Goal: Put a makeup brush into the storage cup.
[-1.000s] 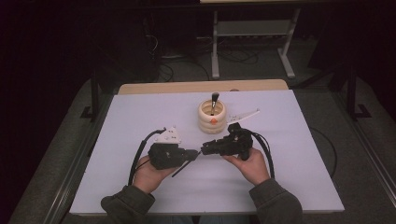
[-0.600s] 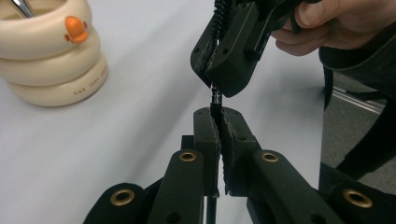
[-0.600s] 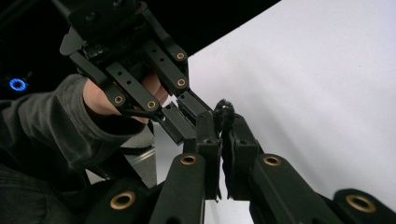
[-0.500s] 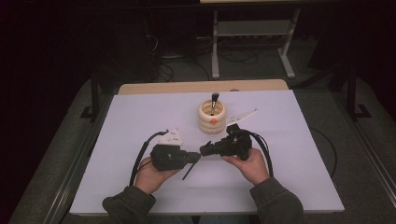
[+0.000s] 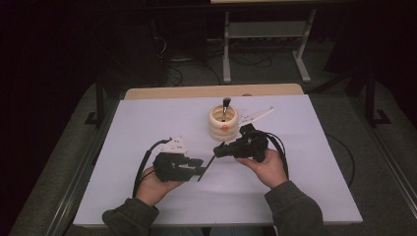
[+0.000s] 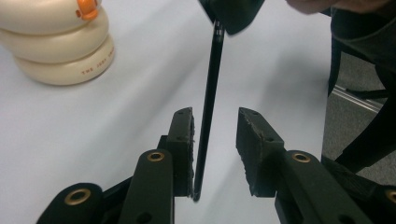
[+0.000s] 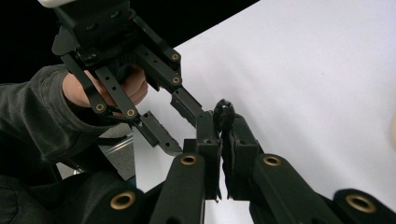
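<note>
Brush clamped in right tool; left tool just opening around it, mid-table.

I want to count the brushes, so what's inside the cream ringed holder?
One dark-handled brush stands upright inside the cream holder, its top above the rim. Its lower end is hidden by the wall, as is anything else in there.

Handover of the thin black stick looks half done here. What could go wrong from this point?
1. The left gripper, whose jaws have just been opening, no longer clamps the stick; one pad merely lies alongside it. The right gripper, shut on the stick's end, carries it alone, so the long free length may swing or slip.
2. The ringed cream holder stands close by; a swinging stick might knock it.
</note>
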